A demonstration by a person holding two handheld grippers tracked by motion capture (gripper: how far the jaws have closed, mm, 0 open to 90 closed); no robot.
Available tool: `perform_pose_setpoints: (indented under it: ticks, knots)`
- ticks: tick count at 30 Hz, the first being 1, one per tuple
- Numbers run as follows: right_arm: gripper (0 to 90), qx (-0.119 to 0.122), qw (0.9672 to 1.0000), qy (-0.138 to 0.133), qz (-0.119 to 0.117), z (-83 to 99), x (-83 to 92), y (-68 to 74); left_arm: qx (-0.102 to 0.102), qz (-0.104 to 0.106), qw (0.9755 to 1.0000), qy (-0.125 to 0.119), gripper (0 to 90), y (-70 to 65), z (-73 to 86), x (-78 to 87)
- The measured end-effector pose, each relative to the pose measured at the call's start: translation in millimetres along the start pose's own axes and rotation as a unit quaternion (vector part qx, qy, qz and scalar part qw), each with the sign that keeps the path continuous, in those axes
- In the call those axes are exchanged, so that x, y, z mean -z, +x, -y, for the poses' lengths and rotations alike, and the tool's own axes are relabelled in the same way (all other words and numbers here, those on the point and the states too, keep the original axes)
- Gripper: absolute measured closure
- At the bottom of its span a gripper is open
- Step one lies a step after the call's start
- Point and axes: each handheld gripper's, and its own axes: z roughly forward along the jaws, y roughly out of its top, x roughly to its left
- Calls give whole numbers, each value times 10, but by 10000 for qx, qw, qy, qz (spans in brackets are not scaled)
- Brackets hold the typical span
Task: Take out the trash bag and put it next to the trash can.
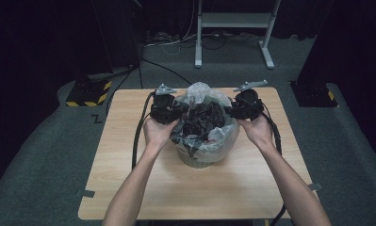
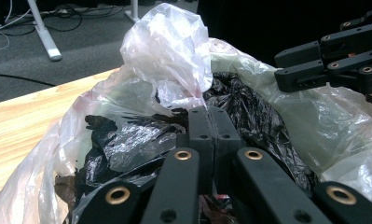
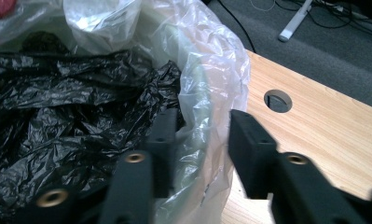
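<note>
A small bin (image 1: 200, 162) stands mid-table, lined with a clear plastic bag (image 1: 200, 92) that holds crumpled black plastic (image 1: 202, 120). My left gripper (image 1: 178, 111) is at the bag's left rim. In the left gripper view its jaws (image 2: 210, 116) are pressed together, and a bunch of the clear bag (image 2: 167, 51) rises from their tips. My right gripper (image 1: 230, 111) is at the right rim. Its jaws (image 3: 202, 135) stand apart astride the bag's edge (image 3: 211, 79), one inside over the black plastic (image 3: 58, 107), one outside, with a gap left.
The wooden table (image 1: 143, 188) has a round hole (image 3: 277, 101) near the right gripper. A white stand (image 1: 232, 21) and cables lie on the floor behind. A yellow-and-black striped base (image 1: 89, 92) sits off the table's far left corner.
</note>
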Motion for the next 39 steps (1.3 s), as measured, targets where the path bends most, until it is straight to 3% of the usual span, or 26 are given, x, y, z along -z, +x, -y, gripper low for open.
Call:
perform_pose_setpoints:
  ticks: [5,9,10,15,24,36,39]
  knots:
    - [787,153,9999,23,56,-20,19,33,-28,-1,10000,-20,894,-2,-8,6]
    - [815,301,9994,16,168,-44,45,68,-34,2,10000,-54,893,-11,-12,8]
    - [883,330,9993,-22,189,-52,61,73,-53,-3,10000,-62,893,-12,-12,11]
    - [899,430,9989,-159,135,-99,145,119,-62,42,9999,-147,893,-34,-19,17]
    - [899,150,9984,-309,-457,-183,95,196,-139,162,9997,-153,893,-116,-36,-38]
    - [899,40,9963,-335,-796,-316,15,359,-335,325,9989,-45,893,-299,-24,-190]
    - [898,-2,9959,-327,-846,-340,1,374,-464,215,9987,70,893,-351,-11,-248]
